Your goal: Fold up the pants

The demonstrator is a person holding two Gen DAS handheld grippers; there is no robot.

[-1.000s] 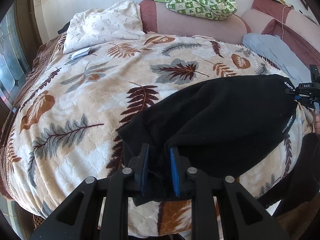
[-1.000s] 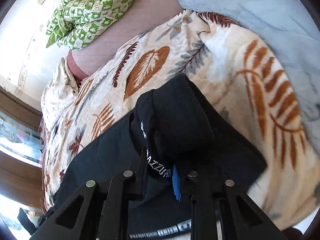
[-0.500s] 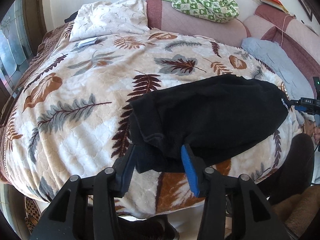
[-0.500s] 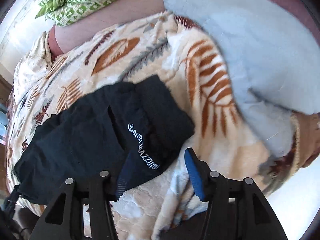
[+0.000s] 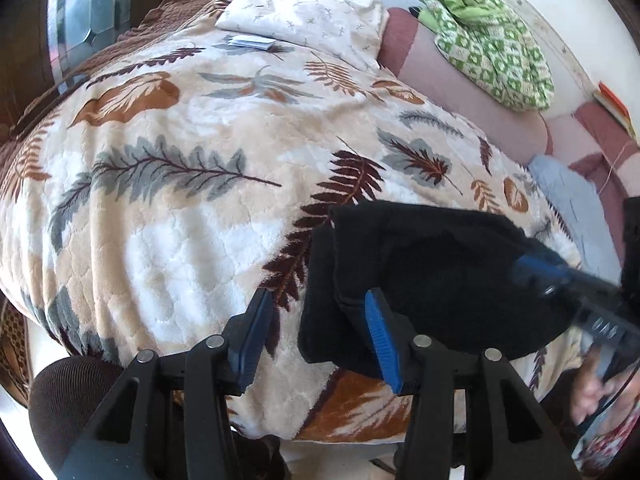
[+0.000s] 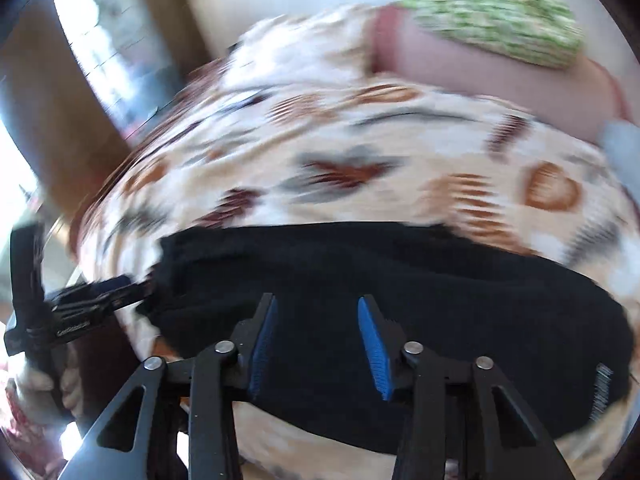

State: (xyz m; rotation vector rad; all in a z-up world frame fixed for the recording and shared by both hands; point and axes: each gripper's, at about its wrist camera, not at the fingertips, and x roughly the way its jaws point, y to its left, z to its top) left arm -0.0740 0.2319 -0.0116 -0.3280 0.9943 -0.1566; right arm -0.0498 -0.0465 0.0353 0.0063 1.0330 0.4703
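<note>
Both hand-held grippers, left [image 5: 318, 330] and right [image 6: 316, 330], are gaping wide and holding nothing. The folded black pants [image 5: 432, 280] are lying on the leafy blanket [image 5: 180, 208], just ahead of them.

Motion blur smears the leaf-print blanket [image 6: 360, 152] and green bundle [image 6: 492, 12] across the right wrist view. The black pants' [image 6: 400, 288] white lettering, lower right, is unreadable; their near edge is hidden behind the gripper frame.
</note>
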